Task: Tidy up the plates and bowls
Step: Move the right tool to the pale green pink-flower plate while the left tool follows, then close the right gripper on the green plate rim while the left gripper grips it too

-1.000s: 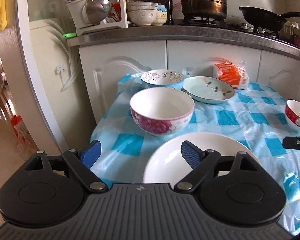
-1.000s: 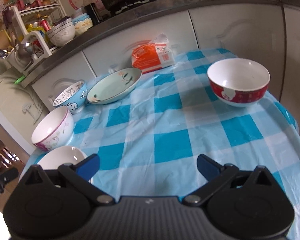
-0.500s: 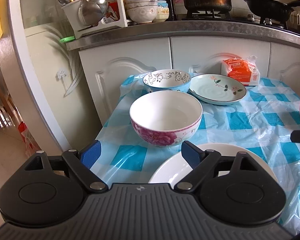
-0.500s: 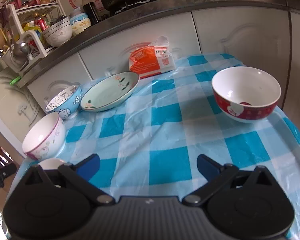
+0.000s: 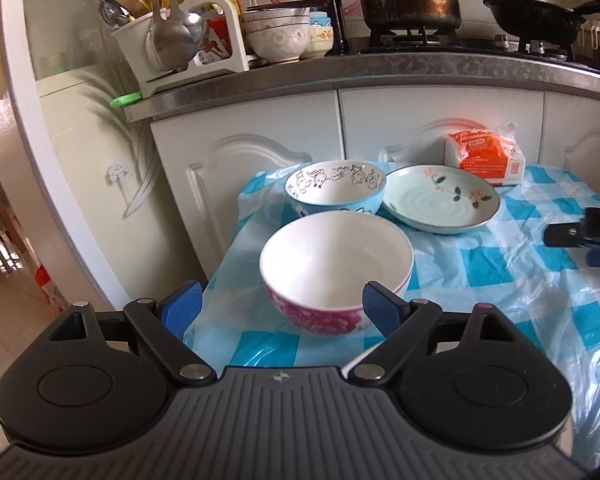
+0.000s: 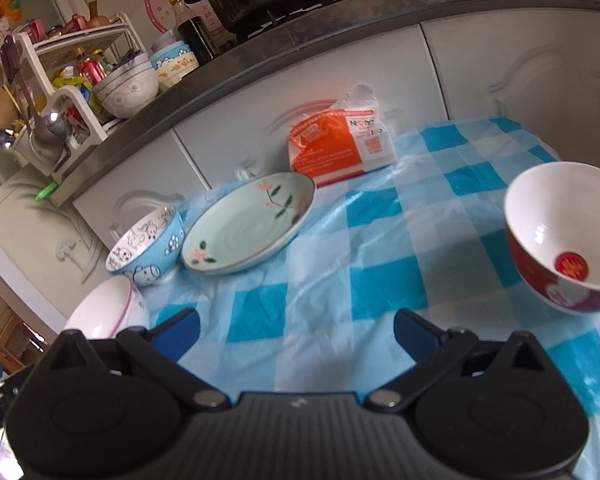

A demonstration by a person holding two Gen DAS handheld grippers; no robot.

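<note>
Left tool (image 5: 282,306), jaws wide apart and holding nothing, faces the pink-flowered bowl (image 5: 336,270) near the tabletop's (image 6: 324,292) left edge. Right tool (image 6: 296,330), equally spread and empty, hovers mid-cloth; the red bowl (image 6: 564,236) stands well apart to its right. The blue cartoon bowl (image 5: 335,192) and green plate (image 5: 440,200) nearly touch behind. Likely hazards: a one-sided rim pinch tipping the bowl off the edge; the loose plastic cloth (image 5: 540,292) sliding beneath it.
</note>
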